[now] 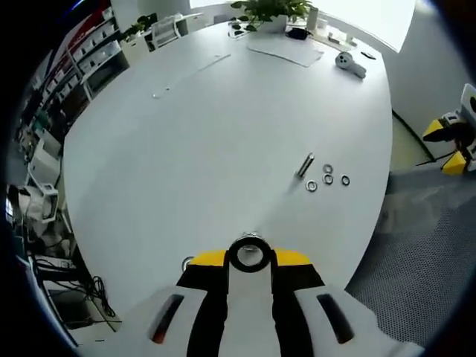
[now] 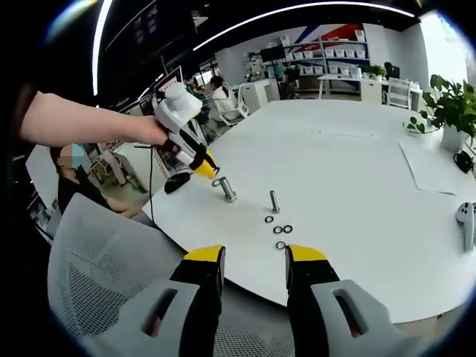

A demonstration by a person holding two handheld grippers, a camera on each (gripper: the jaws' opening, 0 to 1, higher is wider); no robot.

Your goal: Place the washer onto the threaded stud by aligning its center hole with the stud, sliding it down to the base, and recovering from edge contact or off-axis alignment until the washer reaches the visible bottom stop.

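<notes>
On the white round table, near its front edge, four small steel washers lie flat in a loose cluster, none yet picked up; just behind them a short threaded steel stud stands upright and apart from them; a second, larger steel bolt sits further left, and the left gripper, in a person's hand, appears clenched on its head end, the left gripper view showing that round end pinched between the yellow tips.

The right gripper is released, jaws wide apart, hanging over the table edge short of the washers; the step in hand looks like fetching the nearest washer; a flat ring on a smooth top will likely skid, so pinching it across its rim and tilting it up seems wise, then bringing the hole square over the stud's tip before letting it drop.

A grey mesh chair back stands below the right gripper and could snag a low approach; the neighbouring washers crowd the chosen one; a potted green plant, a white paper sheet and a white handheld controller lie well apart to the right.
</notes>
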